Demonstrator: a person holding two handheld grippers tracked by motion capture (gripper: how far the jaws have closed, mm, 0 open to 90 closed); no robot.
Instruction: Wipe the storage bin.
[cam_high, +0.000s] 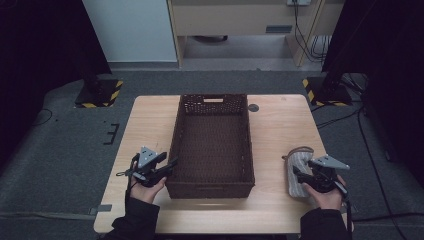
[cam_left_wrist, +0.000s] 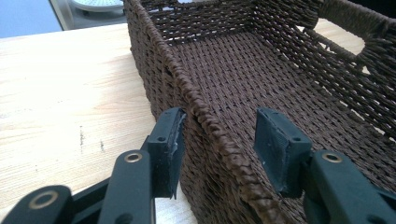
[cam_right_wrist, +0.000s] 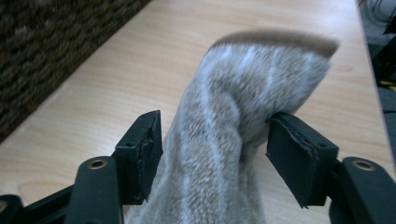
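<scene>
The right gripper stood with its jaws wide, the grey sock bunched between them, brushing the pads but apparently not pinched. The left gripper was half open, straddling the brown basket's rim, not clamping it.

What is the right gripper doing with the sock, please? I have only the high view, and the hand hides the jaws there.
Observer: In the right gripper view, the right gripper has its jaws open, with the sock bunched up between them and not squeezed.
Operator: Thank you. Does the left gripper grip the basket?
Observer: No. The left gripper straddles the basket at its side rim, one jaw outside and one inside, and the inner pad stands apart from the wall.
</scene>
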